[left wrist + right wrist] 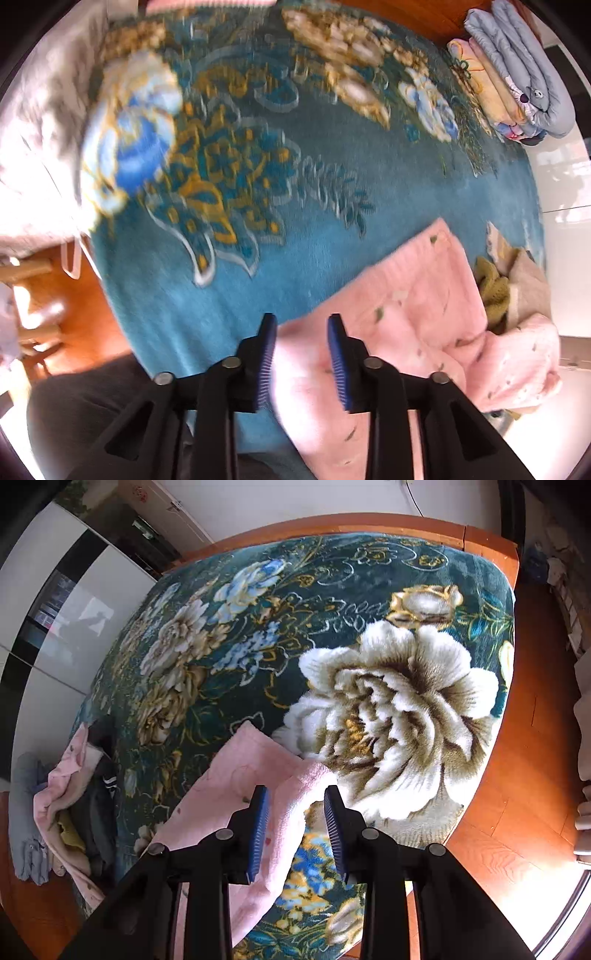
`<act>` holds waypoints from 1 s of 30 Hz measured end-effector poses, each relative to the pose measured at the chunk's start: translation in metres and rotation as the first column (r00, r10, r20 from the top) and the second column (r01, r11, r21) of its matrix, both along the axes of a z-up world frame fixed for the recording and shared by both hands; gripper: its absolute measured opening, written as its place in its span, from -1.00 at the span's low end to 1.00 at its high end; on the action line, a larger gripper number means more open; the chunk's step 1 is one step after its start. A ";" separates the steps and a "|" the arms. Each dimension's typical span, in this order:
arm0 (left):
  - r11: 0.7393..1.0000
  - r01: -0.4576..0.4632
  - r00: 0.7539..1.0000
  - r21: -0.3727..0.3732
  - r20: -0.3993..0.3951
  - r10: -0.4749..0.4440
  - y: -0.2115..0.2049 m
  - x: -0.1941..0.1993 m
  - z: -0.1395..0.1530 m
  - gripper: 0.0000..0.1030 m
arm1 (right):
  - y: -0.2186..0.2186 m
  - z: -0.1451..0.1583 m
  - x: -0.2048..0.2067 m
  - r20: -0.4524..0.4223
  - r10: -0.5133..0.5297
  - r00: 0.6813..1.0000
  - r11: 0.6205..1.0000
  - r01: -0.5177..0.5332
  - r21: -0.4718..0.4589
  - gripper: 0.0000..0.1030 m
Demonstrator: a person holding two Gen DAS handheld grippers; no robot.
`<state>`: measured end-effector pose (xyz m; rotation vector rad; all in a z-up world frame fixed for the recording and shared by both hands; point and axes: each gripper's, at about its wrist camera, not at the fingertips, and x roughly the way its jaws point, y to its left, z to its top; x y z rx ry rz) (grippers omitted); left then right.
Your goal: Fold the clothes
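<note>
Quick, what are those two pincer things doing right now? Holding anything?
Left tool: open, pink garment lies between its fingers, not gripped.
Right tool: open, over the pink garment's edge, holding nothing.

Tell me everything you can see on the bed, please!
Floral blanket: one, teal with white, gold and blue flowers, covering the bed.
Pink garment: one, pale pink, lying on the blanket under both grippers.
Unfolded clothes pile: one, pink, yellow, dark and grey, at the bed's edge.
Folded stack: one, grey-blue and patterned, far corner.
Bed frame: one, orange-brown wood.
Left gripper: black, blue pads, jaws open.
Right gripper: same, jaws open.
</note>
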<state>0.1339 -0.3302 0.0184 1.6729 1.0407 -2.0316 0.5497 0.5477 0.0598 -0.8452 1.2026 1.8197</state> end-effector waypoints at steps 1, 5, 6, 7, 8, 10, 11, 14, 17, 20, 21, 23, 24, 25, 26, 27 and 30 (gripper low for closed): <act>1.000 0.019 1.000 -0.010 -0.013 -0.019 0.004 -0.004 0.007 -0.08 | -0.001 0.006 0.001 -0.013 -0.002 1.000 1.000 0.002 0.012 -0.31; 0.992 0.121 0.990 -0.042 -0.069 -0.124 0.026 -0.022 0.032 0.07 | -0.011 0.020 -0.026 -0.089 0.038 0.995 0.999 -0.034 0.042 -0.19; 0.988 0.146 0.986 -0.042 -0.076 -0.149 0.034 -0.027 0.035 0.08 | -0.014 0.022 -0.040 -0.110 0.059 0.992 0.998 -0.055 0.043 -0.19; 0.985 0.169 0.982 -0.036 -0.080 -0.172 0.043 -0.032 0.036 0.09 | -0.019 0.026 -0.056 -0.131 0.085 0.988 0.996 -0.080 0.046 -0.19; 0.981 0.193 0.977 -0.032 -0.084 -0.195 0.052 -0.037 0.037 0.09 | -0.024 0.030 -0.075 -0.153 0.119 0.981 0.992 -0.113 0.052 -0.19; 0.974 0.228 0.969 -0.005 -0.096 -0.227 0.069 -0.049 0.035 0.11 | -0.037 0.038 -0.116 -0.196 0.203 0.959 0.979 -0.194 0.064 -0.19; 0.969 0.246 0.964 0.004 -0.101 -0.244 0.078 -0.054 0.033 0.14 | -0.043 0.043 -0.140 -0.213 0.256 0.943 0.967 -0.247 0.071 -0.19; 0.954 0.300 0.949 0.016 -0.108 -0.296 0.103 -0.064 0.029 0.19 | -0.062 0.057 -0.220 -0.236 0.411 0.881 0.912 -0.399 0.099 -0.07; 0.946 0.324 0.943 0.008 -0.083 -0.323 0.118 -0.070 0.024 0.19 | -0.080 0.066 -0.298 -0.289 0.533 0.795 0.844 -0.527 0.104 0.08; 0.946 0.323 0.944 0.012 -0.083 -0.320 0.119 -0.070 0.023 0.22 | -0.095 0.069 -0.372 -0.333 0.596 0.730 0.790 -0.609 0.079 0.08; 0.948 0.318 0.945 0.006 -0.082 -0.317 0.117 -0.070 0.024 0.22 | -0.097 0.065 -0.392 -0.351 0.588 0.728 0.790 -0.611 0.056 0.09; 0.954 0.299 0.951 -0.001 -0.084 -0.298 0.111 -0.070 0.025 0.25 | -0.095 0.054 -0.421 -0.392 0.538 0.746 0.809 -0.588 -0.009 0.12; 0.958 0.286 0.955 -0.003 -0.084 -0.285 0.106 -0.070 0.025 0.26 | -0.095 0.048 -0.436 -0.411 0.512 0.754 0.816 -0.577 -0.042 0.12; 0.962 0.273 0.959 -0.004 -0.084 -0.272 0.102 -0.070 0.025 0.28 | -0.094 0.042 -0.451 -0.428 0.485 0.762 0.822 -0.565 -0.075 0.12; 0.965 0.262 0.962 -0.003 -0.080 -0.262 0.098 -0.070 0.023 0.29 | -0.093 0.036 -0.466 -0.445 0.457 0.770 0.826 -0.553 -0.109 0.12; 0.967 0.253 0.965 0.000 -0.075 -0.252 0.094 -0.071 0.021 0.29 | -0.092 0.030 -0.480 -0.461 0.428 0.777 0.829 -0.541 -0.142 0.12; 0.973 0.232 0.971 0.013 -0.064 -0.230 0.087 -0.074 0.014 0.29 | -0.090 0.013 -0.525 -0.500 0.339 0.797 0.828 -0.505 -0.243 0.12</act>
